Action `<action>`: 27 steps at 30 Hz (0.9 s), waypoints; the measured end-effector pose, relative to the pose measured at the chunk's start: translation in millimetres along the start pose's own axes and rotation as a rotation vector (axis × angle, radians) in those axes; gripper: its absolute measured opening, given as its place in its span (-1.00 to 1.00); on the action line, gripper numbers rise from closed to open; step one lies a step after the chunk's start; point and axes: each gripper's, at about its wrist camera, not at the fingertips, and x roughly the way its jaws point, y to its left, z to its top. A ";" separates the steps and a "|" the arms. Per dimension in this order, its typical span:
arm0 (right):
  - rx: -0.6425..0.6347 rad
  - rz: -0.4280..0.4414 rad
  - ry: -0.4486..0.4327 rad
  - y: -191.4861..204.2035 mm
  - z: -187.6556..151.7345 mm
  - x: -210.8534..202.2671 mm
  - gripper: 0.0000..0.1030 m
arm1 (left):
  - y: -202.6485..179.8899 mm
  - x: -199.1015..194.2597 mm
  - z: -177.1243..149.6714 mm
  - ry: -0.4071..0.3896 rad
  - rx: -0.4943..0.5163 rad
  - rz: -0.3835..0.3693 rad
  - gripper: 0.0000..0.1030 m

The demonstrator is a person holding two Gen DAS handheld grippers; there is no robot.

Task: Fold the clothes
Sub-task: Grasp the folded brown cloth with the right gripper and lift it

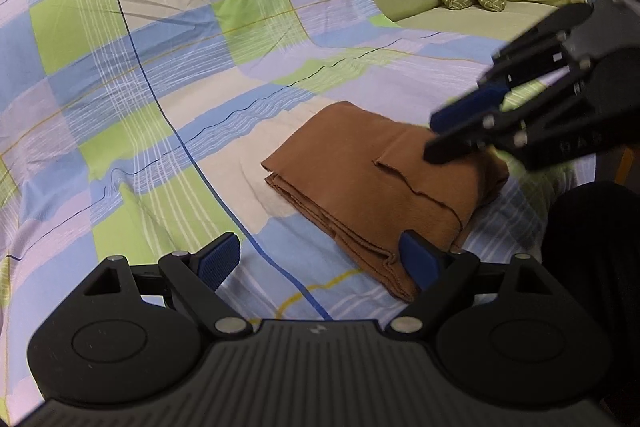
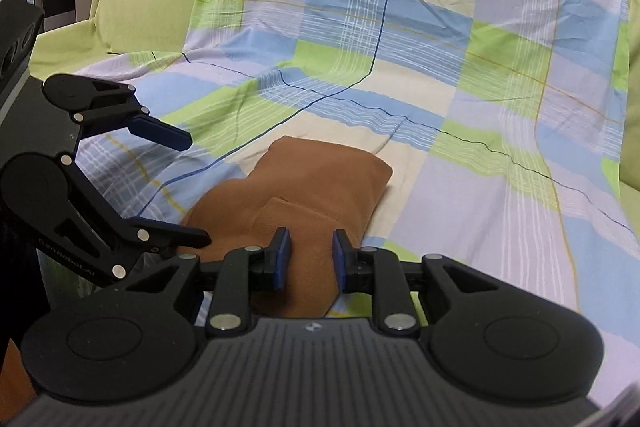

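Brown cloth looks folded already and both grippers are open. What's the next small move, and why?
Probably draw both grippers back. The brown cloth lies as a compact layered bundle on the checked sheet; the left gripper and right gripper are open and grip nothing, so no fold seems left.

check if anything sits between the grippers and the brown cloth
Nothing visible does. The folded brown cloth lies alone on the checked sheet. The left gripper has open jaws at its near edge, and the right gripper hangs open right over it.

Brown garment (image 1: 372, 183), folded approx. rectangular, lying flat on checked sheet (image 1: 160, 87).
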 end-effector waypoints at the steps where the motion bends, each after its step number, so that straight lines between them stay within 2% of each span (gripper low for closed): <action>1: -0.007 0.001 -0.009 -0.3 2.4 -0.3 -0.65 | -0.4 0.0 -0.2 -0.001 0.000 0.000 0.72; 4: -0.040 0.022 -0.010 -1.4 12.6 7.9 -0.65 | -0.7 0.2 -0.4 -0.003 0.003 0.000 0.72; 6: -0.082 0.070 0.087 -4.1 17.6 30.8 -0.62 | -1.1 0.5 -1.4 -0.005 0.004 0.003 0.72; 7: -0.087 0.089 0.107 -7.3 21.3 38.3 -0.62 | -1.4 0.4 -1.9 -0.008 0.006 0.006 0.72; 12: -0.152 0.123 0.054 -9.1 50.8 51.4 -0.64 | -3.9 1.0 -5.9 -0.025 0.004 0.014 0.72; 16: -0.228 0.140 0.135 -5.3 53.8 87.9 -0.66 | -4.6 2.1 -7.3 -0.032 0.004 0.023 0.71; 19: -0.137 0.185 0.125 -21.4 53.9 109.3 -0.67 | -4.7 3.6 -7.2 -0.034 0.009 0.024 0.71; 23: 0.074 0.213 0.091 -49.7 53.5 126.4 -0.66 | -3.0 3.5 -5.2 -0.030 0.013 0.012 0.72; 25: 0.183 0.192 0.046 -64.0 52.0 119.5 -0.62 | -0.6 2.1 -5.0 -0.028 0.000 0.000 0.72; 27: 0.287 0.197 -0.027 -78.1 48.2 95.7 -0.61 | 3.0 0.0 -4.4 -0.027 -0.025 -0.016 0.71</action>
